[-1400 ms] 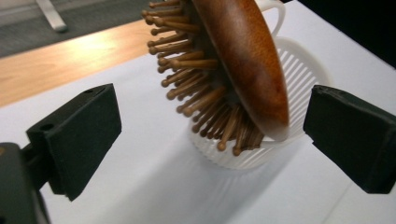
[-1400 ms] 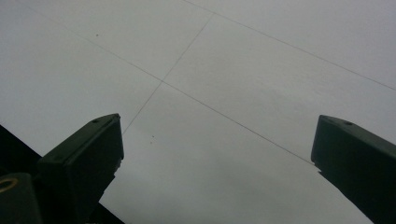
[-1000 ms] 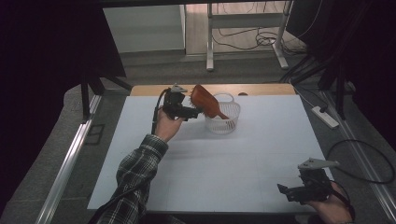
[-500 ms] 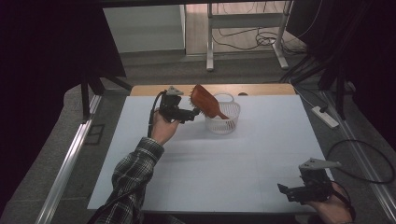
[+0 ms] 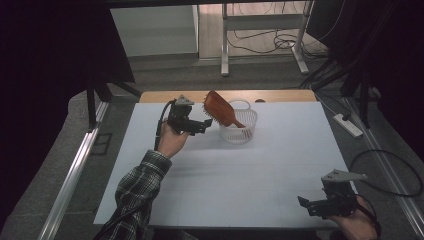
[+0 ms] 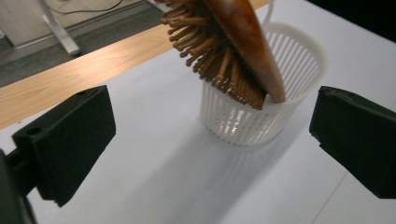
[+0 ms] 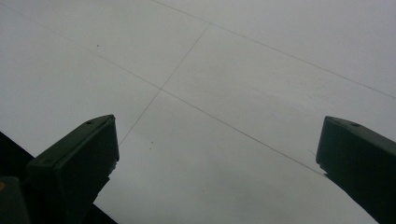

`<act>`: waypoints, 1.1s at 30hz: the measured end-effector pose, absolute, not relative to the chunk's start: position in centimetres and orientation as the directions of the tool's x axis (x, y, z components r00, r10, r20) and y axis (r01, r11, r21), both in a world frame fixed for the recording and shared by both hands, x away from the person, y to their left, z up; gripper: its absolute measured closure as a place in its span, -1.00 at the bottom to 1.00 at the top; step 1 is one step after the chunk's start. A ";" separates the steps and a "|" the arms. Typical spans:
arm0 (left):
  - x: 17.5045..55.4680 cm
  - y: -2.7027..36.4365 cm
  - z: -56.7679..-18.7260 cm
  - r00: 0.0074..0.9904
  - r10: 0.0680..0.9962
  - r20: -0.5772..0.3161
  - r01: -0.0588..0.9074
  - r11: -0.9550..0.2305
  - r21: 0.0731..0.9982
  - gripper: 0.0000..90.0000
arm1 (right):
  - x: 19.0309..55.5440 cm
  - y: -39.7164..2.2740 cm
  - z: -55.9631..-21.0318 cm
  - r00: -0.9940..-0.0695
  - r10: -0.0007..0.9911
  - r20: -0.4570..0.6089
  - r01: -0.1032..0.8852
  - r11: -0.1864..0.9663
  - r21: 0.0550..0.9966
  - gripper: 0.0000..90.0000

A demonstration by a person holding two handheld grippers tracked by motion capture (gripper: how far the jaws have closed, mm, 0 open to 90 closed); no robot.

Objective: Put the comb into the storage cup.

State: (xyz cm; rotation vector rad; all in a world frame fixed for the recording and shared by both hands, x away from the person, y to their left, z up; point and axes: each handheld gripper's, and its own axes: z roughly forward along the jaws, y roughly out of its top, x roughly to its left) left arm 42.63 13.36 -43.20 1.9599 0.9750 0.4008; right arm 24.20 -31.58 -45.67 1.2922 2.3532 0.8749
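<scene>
A brown wooden hairbrush (image 5: pixel 220 108) (image 6: pixel 233 46) leans with its handle inside a white slatted plastic basket (image 5: pixel 239 127) (image 6: pixel 261 116) near the table's far edge, its bristled head sticking up and out to the left. My left gripper (image 5: pixel 206 125) (image 6: pixel 210 140) is held open just left of the basket, nothing between its jaws, which stand apart from the brush. My right gripper (image 5: pixel 306 204) (image 7: pixel 219 158) is open low over the white table (image 5: pixel 260 170) at the near right corner, holding nothing.
A strip of bare wood (image 5: pixel 280 95) runs behind the white tabletop. A power strip (image 5: pixel 347 125) and cables lie on the floor to the right. A metal rail (image 5: pixel 75 170) runs along the left side.
My left gripper has drawn slightly back to the left from the brush and basket. The brush stays leaning in the basket. The right gripper has not moved.
</scene>
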 end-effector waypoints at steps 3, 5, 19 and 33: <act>42.5 13.4 -43.3 0.642 0.762 -0.080 0.473 -0.312 0.824 -0.97 | 24.2 -31.6 -45.7 -0.537 0.844 0.016 0.648 0.400 0.648 -1.00; 42.5 13.5 -43.4 0.649 0.757 -0.075 0.471 -0.323 0.821 -0.97 | 24.2 -31.6 -45.6 -0.535 0.845 0.016 0.648 0.399 0.649 -1.00; 41.4 14.7 -44.0 0.662 0.744 -0.092 0.470 -0.317 0.823 -0.97 | 24.0 -31.7 -45.6 -0.534 0.846 0.014 0.638 0.392 0.662 -1.00; 40.2 15.3 -45.2 0.651 0.753 -0.092 0.476 -0.312 0.822 -1.00 | 24.0 -31.7 -45.5 -0.536 0.844 0.015 0.634 0.391 0.667 -1.00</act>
